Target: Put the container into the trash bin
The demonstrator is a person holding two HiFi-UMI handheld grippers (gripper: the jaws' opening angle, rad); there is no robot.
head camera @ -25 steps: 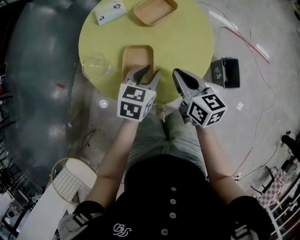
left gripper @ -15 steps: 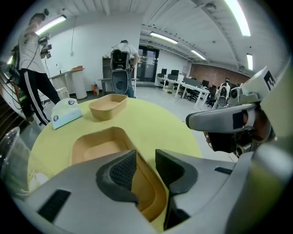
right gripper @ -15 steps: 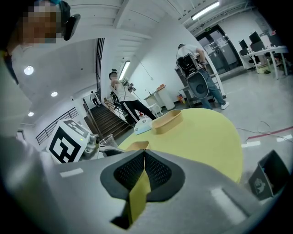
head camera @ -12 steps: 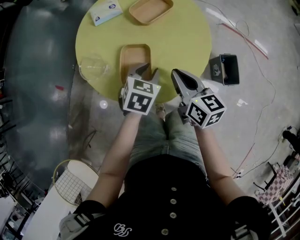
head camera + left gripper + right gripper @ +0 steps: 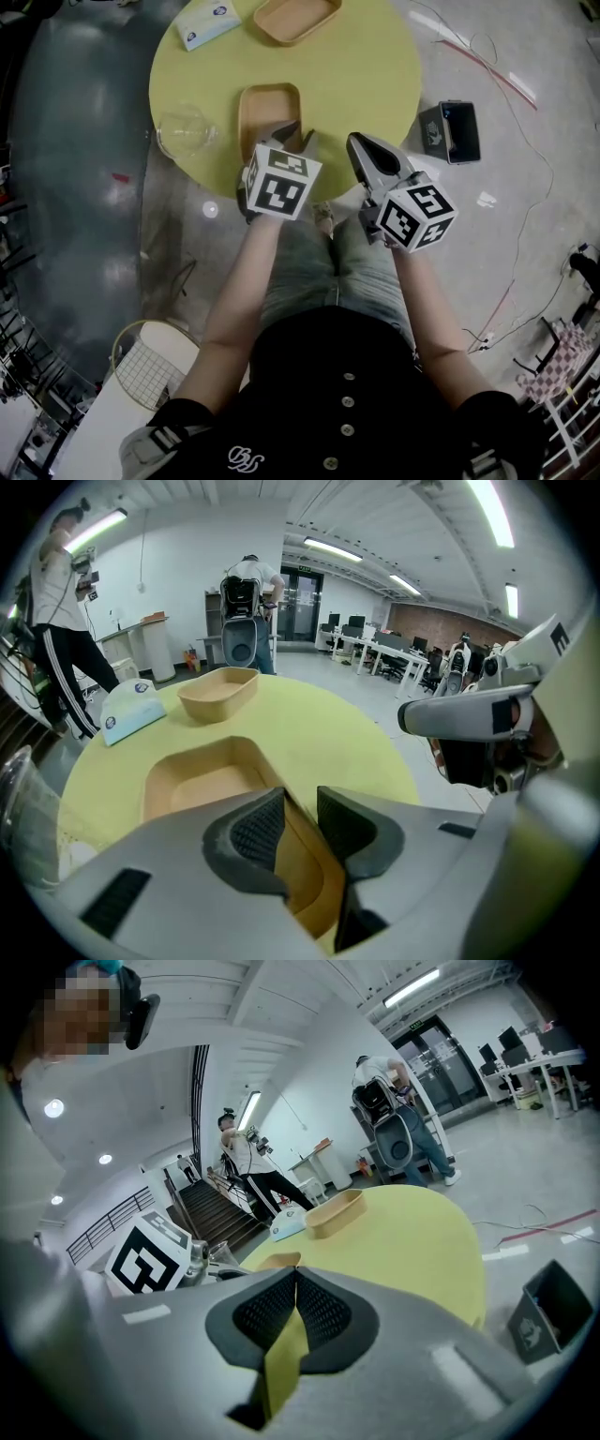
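Observation:
Near the front edge of the round yellow table (image 5: 366, 66) lies a shallow tan container (image 5: 270, 108) (image 5: 202, 780). My left gripper (image 5: 298, 136) (image 5: 300, 822) points down at its near right corner. The jaws straddle the container's rim and are closing, and a gap still shows beside the pads. My right gripper (image 5: 361, 145) (image 5: 293, 1312) hovers at the table's edge to the right, shut with nothing in it. A black trash bin (image 5: 450, 133) (image 5: 548, 1316) stands on the floor right of the table.
A second tan container (image 5: 295, 17) (image 5: 218, 691) and a tissue pack (image 5: 206, 23) (image 5: 131, 710) sit at the table's far side. A clear plastic cup (image 5: 185, 131) stands at its left edge. Cables run across the floor at the right, and people stand beyond the table.
My left gripper has rolled, turning its marker cube, and settled slightly lower onto the container's near corner. The right gripper has kept still.

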